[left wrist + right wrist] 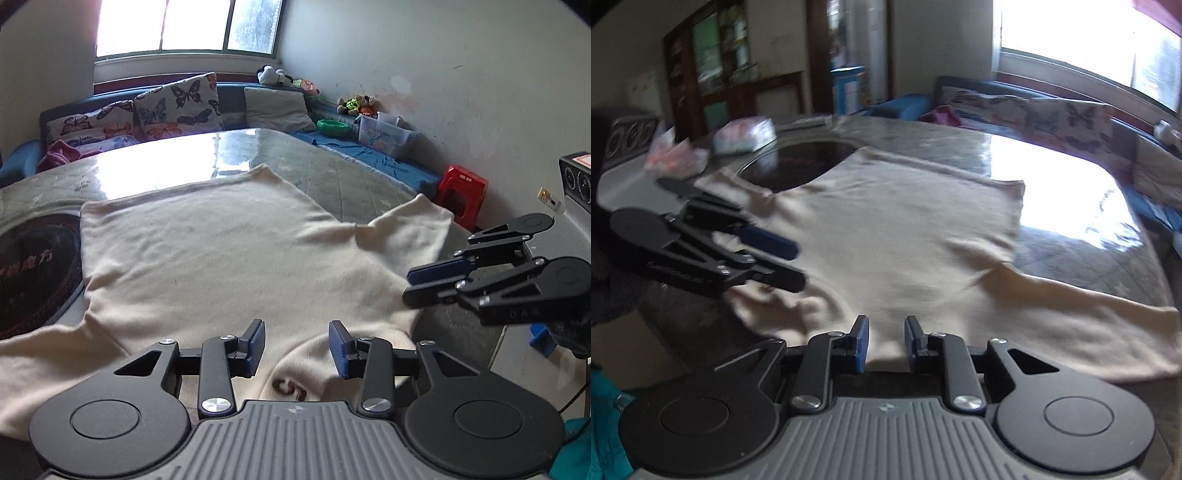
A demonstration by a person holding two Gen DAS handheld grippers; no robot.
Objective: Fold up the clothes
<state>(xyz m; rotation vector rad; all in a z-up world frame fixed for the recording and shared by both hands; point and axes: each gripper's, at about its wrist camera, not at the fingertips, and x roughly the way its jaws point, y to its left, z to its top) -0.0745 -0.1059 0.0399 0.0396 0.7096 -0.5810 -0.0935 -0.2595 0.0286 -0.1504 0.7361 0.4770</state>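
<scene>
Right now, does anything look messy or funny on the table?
A little. The cream shirt lies spread flat, but its left side drapes over the dark round inset in the table, and there are wrinkles by the right sleeve. Both grippers, left and right, are open and hold nothing.

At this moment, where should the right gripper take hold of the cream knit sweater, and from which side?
Grip the cuff end of the cream knit sweater's right-hand sleeve, coming in from the table's right edge. That sleeve lies flat and splayed outward, its end free near the open right gripper, so it can fold across the body.
</scene>
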